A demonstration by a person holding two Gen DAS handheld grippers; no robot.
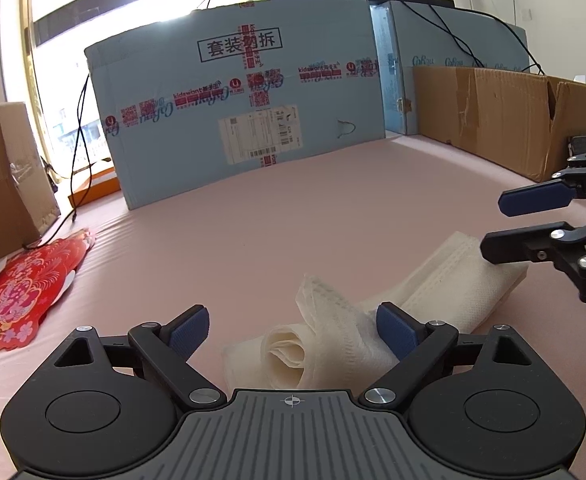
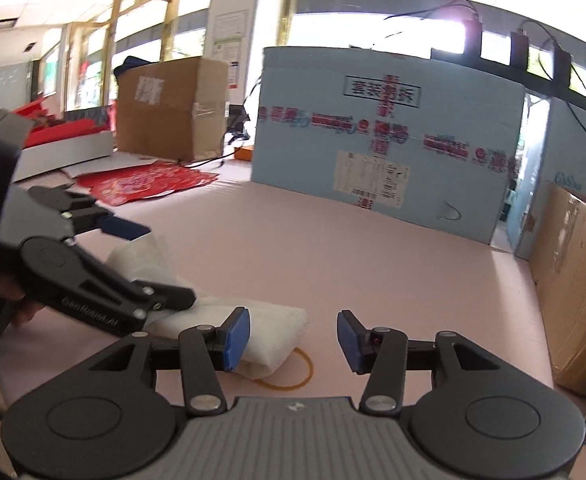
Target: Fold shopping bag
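From the left wrist view, the white non-woven shopping bag [image 1: 445, 284] lies on the pink surface [image 1: 293, 216] as a long, flattened bundle. Its long axis runs from just under this camera up and away to the right. The near end has come loose into a curled roll [image 1: 285, 350] that sits between the spread fingers of the left tool [image 1: 293, 330]. Those jaws stand wide and press on nothing, though the right-hand pad looks to be against or just beside the fabric. The far end of the bundle lies under the right tool [image 1: 497, 224], which comes in from the right edge with its jaws apart; the lower finger is over the bag's end, and I cannot tell whether it touches.

From the right wrist view, the right tool [image 2: 293, 340] is about half open with only bare surface between its pads. The bag [image 2: 269, 328] lies to its left, its folded end just at the left pad, and stretches away leftward toward the left tool [image 2: 141, 248]. A yellow rubber band [image 2: 293, 376] lies on the surface, partly under the bag's end. To my eye the left tool is nearer the untidy end, so tightening that roll falls to it.
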